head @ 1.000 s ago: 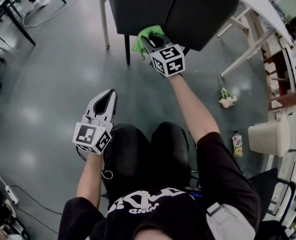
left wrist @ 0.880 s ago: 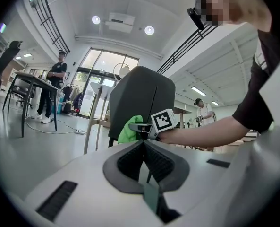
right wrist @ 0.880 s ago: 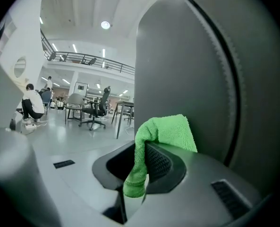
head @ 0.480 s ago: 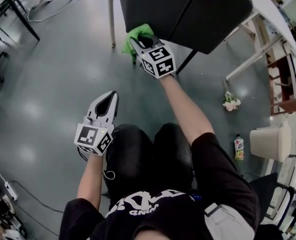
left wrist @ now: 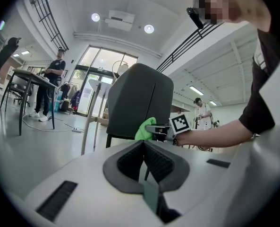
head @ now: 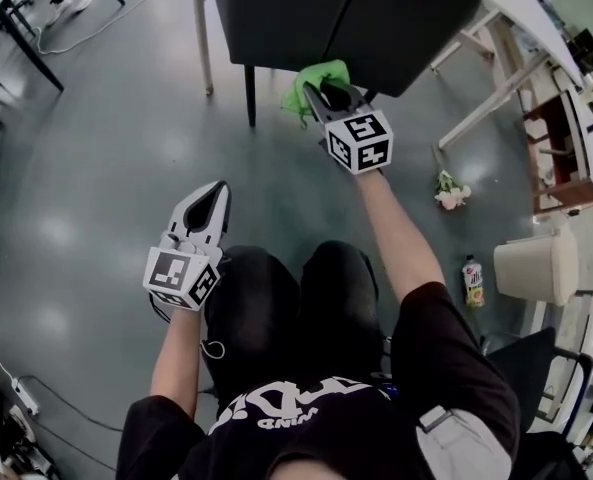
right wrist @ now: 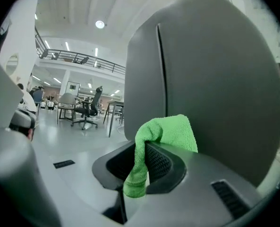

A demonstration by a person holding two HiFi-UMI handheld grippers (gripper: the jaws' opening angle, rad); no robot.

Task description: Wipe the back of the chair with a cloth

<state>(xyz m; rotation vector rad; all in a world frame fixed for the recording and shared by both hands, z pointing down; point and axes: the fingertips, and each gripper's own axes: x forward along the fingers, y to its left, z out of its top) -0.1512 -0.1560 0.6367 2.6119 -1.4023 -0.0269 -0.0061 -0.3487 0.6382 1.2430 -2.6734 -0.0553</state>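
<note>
The dark grey chair back [head: 346, 13] fills the top of the head view and most of the right gripper view [right wrist: 210, 79]. A green cloth [head: 316, 80] [right wrist: 165, 136] is pinched in my right gripper [head: 326, 90] [right wrist: 142, 171], which is shut on it and presses it against the chair back's lower edge. The same cloth [left wrist: 144, 130] shows in the left gripper view against the chair [left wrist: 140, 103]. My left gripper [head: 211, 200] [left wrist: 144, 162] hangs low over my lap, jaws shut and empty, well away from the chair.
A white table [head: 531, 18] with wooden legs stands right of the chair. On the floor at the right lie a small flower bunch [head: 450, 193], a bottle [head: 473, 283] and a beige bin [head: 536, 268]. Desks and people stand in the background [left wrist: 52, 86].
My right gripper with the cloth has swept right along the chair back's lower edge, after moving left half a second earlier. The left gripper has stayed put.
</note>
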